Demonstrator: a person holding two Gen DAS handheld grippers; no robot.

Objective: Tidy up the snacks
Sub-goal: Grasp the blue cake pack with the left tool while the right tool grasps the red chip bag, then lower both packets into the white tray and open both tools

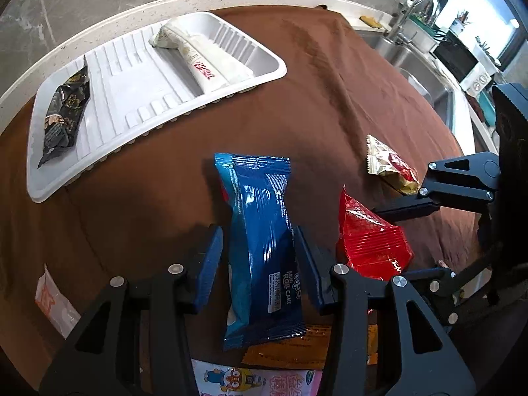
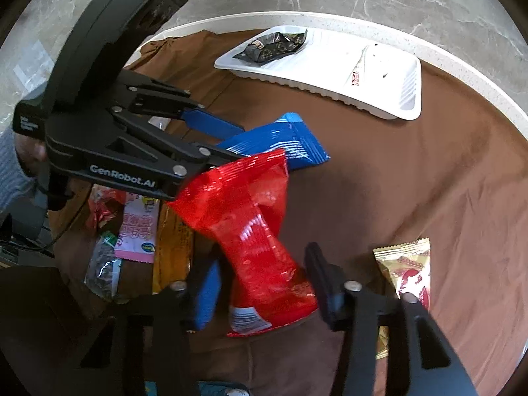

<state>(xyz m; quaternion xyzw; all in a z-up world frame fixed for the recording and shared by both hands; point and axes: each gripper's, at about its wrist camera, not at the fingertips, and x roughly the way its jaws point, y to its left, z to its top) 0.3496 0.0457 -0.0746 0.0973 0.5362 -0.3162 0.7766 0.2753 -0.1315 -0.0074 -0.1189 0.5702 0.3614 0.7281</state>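
A blue mini roll cake pack (image 1: 260, 241) lies lengthwise between my left gripper's (image 1: 259, 257) blue pads, which press on both its long sides. In the right wrist view the same left gripper (image 2: 237, 142) clasps the blue pack (image 2: 290, 142) from the left. My right gripper (image 2: 264, 283) is shut on a crumpled red snack pack (image 2: 250, 231), pinched at its waist. The red pack (image 1: 373, 244) sits just right of the blue one. A white ribbed tray (image 1: 132, 92) at the back holds a black pack (image 1: 62, 115) and a white pack (image 1: 201, 56).
A brown cloth (image 1: 330, 99) covers the round table. A gold-and-red pack (image 2: 409, 270) lies right of my right gripper. Orange (image 2: 173, 247) and pink (image 2: 138, 227) packs and a silvery one lie lower left. A sink (image 1: 412, 56) is beyond the table.
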